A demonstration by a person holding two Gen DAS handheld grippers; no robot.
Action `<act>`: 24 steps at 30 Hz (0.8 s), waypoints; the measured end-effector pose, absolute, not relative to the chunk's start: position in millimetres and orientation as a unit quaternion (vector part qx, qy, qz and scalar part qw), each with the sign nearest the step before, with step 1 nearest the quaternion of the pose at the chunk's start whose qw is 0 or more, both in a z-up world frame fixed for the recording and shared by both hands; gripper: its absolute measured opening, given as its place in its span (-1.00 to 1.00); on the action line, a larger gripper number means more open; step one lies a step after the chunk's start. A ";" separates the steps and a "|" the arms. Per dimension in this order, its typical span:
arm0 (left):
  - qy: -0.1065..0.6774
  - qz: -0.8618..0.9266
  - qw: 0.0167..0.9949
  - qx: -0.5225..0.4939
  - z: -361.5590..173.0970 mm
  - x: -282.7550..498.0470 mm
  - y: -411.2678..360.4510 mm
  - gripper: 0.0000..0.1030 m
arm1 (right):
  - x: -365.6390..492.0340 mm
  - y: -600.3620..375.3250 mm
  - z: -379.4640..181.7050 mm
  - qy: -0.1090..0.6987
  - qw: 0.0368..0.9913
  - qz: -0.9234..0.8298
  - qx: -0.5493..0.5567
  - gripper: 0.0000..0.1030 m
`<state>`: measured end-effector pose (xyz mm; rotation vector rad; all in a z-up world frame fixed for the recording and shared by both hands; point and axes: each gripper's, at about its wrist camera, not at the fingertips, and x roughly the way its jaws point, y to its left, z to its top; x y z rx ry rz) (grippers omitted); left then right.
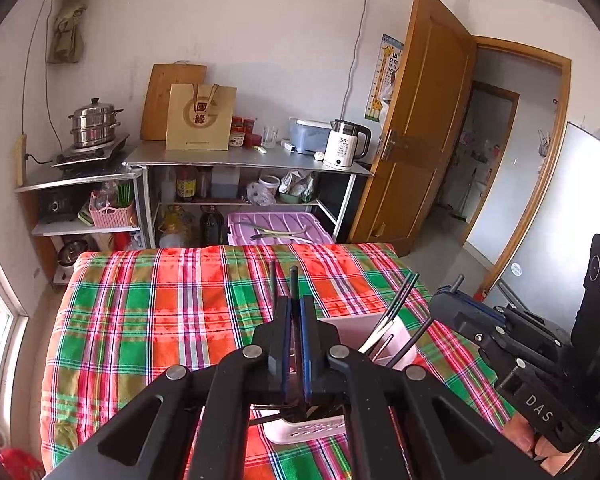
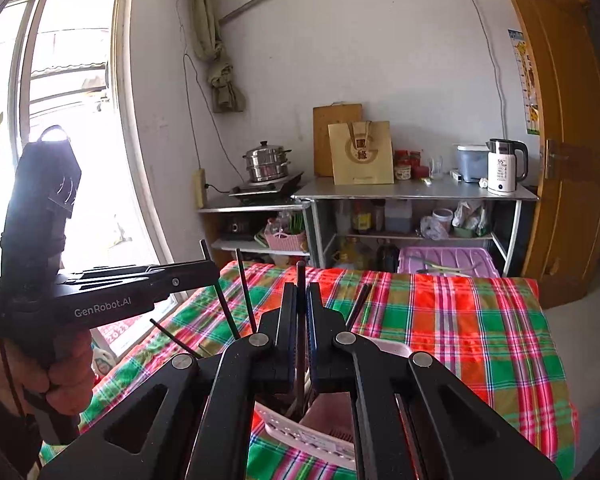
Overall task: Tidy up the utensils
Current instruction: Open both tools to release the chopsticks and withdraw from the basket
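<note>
My left gripper (image 1: 295, 308) is shut on a dark chopstick (image 1: 294, 280) that sticks up between its jaws, above a white and pink utensil holder (image 1: 396, 340) on the plaid tablecloth (image 1: 160, 300). Several dark chopsticks (image 1: 400, 300) lean in the holder. My right gripper (image 2: 301, 300) is shut on another dark chopstick (image 2: 301, 280), also over the holder (image 2: 312, 436). More chopsticks (image 2: 246, 292) stand beside it. Each gripper's body shows in the other's view, at right (image 1: 540, 356) and at left (image 2: 100, 292).
A steel counter (image 1: 252, 160) at the back holds a kettle (image 1: 346, 144), paper bag (image 1: 200, 118) and jars. A steamer pot (image 1: 94, 122) sits on a stove at left. A purple bin (image 1: 278, 228) stands behind the table. An open wooden door (image 1: 420, 120) is at right.
</note>
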<state>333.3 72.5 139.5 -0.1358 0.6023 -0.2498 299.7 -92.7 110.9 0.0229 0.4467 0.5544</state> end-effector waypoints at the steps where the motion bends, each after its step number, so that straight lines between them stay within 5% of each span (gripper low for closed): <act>1: 0.302 -0.124 0.943 -0.068 136.5 334.5 72.8 -0.92 | 302.2 -92.1 106.7 0.226 0.936 0.270 0.008 -0.92; 14: 0.321 -0.118 0.938 -0.059 124.0 333.3 70.8 -0.89 | 301.7 -98.8 102.4 0.243 0.932 0.268 0.008 -0.79; 19: 0.298 -0.117 0.945 -0.064 138.5 315.1 72.9 -0.59 | 291.2 -108.4 112.5 0.231 0.937 0.264 0.011 -0.70; 24: 0.276 -0.109 0.953 -0.066 151.3 287.3 75.9 -0.56 | 273.5 -121.8 118.0 0.221 0.940 0.258 0.008 -0.69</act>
